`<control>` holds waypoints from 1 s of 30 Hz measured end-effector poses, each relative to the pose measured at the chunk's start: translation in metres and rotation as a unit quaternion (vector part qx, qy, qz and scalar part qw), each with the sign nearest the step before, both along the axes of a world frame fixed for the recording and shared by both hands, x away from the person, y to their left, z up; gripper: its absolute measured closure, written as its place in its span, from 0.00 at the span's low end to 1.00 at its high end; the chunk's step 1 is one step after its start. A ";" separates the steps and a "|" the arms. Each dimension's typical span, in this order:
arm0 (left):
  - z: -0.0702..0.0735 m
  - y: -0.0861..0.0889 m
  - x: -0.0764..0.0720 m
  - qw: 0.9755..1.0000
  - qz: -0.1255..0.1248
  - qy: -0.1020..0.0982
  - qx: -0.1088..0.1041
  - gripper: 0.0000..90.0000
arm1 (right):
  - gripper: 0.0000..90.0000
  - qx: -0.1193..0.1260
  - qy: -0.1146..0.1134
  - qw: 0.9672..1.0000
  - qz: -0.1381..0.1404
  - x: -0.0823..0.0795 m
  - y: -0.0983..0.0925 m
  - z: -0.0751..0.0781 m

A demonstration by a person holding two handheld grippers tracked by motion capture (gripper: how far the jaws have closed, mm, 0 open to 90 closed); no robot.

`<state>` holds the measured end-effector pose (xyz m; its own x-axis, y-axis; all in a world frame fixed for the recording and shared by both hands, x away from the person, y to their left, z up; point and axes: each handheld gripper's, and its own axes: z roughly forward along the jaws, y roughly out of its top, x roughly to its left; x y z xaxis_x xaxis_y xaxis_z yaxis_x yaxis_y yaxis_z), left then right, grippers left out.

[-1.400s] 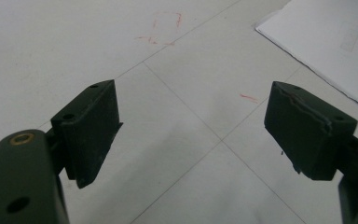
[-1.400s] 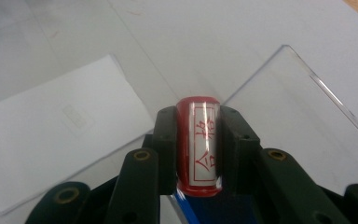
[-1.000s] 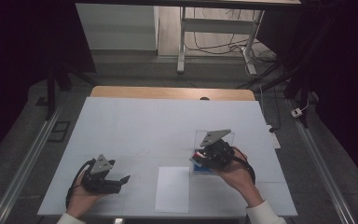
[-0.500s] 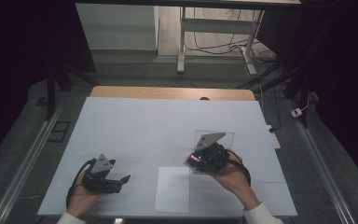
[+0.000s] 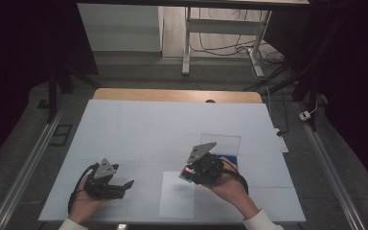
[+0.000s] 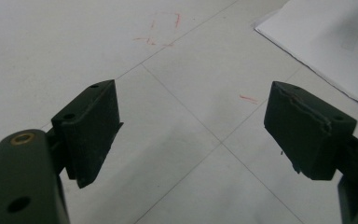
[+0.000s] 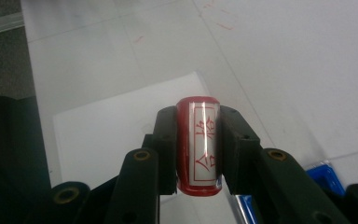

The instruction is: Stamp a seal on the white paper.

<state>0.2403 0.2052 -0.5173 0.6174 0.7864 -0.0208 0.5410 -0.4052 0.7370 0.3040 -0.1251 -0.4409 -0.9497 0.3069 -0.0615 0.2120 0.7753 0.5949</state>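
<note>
A: Starting at the left, what is the left gripper point(image 5: 124, 184) doing?

B: It rests low on the white table point(image 5: 139, 129) in the person's left hand point(image 5: 84, 203). Its jaws stand wide apart with nothing between them; past its tips lie bare table and faint red marks point(image 6: 161, 30).

A: And ahead of it, to its right?

B: A corner of the white paper sheet point(image 6: 335, 42) lies on the table, just past the right jaw.

A: Then the middle?

B: The right gripper point(image 7: 199, 140) hangs over the upper right corner of that sheet, clenched on a red stamp point(image 7: 199, 147). The stamp sits upright between the pads, pressed on both sides, its white label with red characters facing the gripper's camera.

A: What is behind the right gripper?

B: A blue pad point(image 5: 230, 160) lies beside the right hand point(image 5: 230, 184), and a clear plastic sheet point(image 5: 220, 143) lies on the table just beyond it.
</note>
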 end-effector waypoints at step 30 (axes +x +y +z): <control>0.000 0.000 -0.001 1.000 -0.001 0.000 -0.001 0.20 | 0.77 -0.048 0.020 0.998 0.041 -0.010 0.034 -0.031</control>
